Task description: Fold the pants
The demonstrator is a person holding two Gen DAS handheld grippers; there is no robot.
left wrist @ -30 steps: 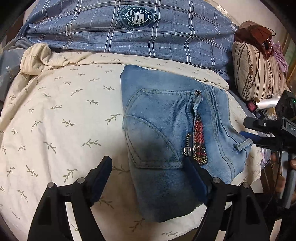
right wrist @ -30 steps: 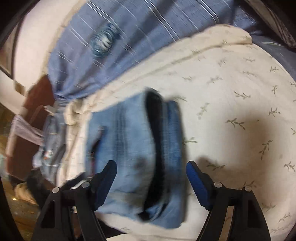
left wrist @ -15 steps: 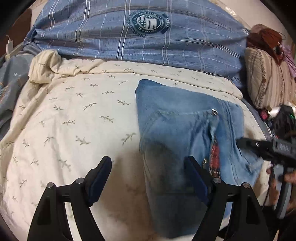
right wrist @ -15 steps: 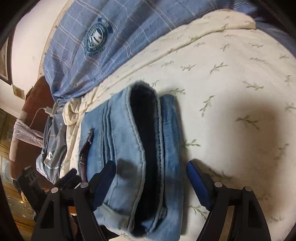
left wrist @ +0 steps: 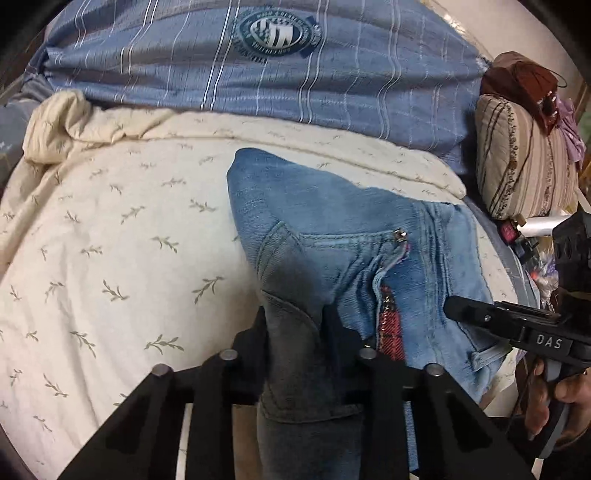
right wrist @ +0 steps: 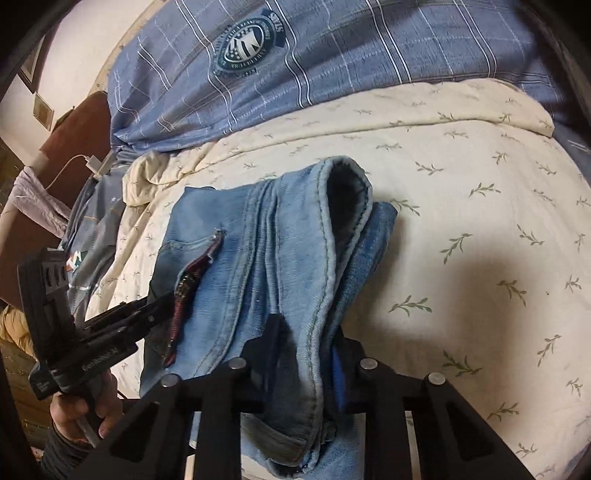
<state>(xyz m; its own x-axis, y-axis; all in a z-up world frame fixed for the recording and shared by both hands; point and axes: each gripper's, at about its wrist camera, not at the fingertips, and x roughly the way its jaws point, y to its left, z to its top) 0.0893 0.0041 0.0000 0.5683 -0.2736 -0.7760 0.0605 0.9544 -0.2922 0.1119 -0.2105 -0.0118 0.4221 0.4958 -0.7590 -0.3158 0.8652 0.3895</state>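
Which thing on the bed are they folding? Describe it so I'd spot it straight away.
Find the cream bedspread with small leaf sprigs, below the blue plaid quilt. On it lie folded light-blue jeans, pinched by both tools. Only they show a zipped pocket with red tartan lining.

Cream quilt (left wrist: pixel 110 258) with a sprig print covers the surface; its far edge is bunched at 10 o'clock in the left wrist view; blue plaid pillow (left wrist: pixel 258 74) bearing a round crest (left wrist: pixel 277 33) lies along 12 o'clock, touching the quilt edge; striped cushion (left wrist: pixel 524 158) at 2 o'clock; white charging cable (right wrist: pixel 74 166) at 9 o'clock in the right wrist view.
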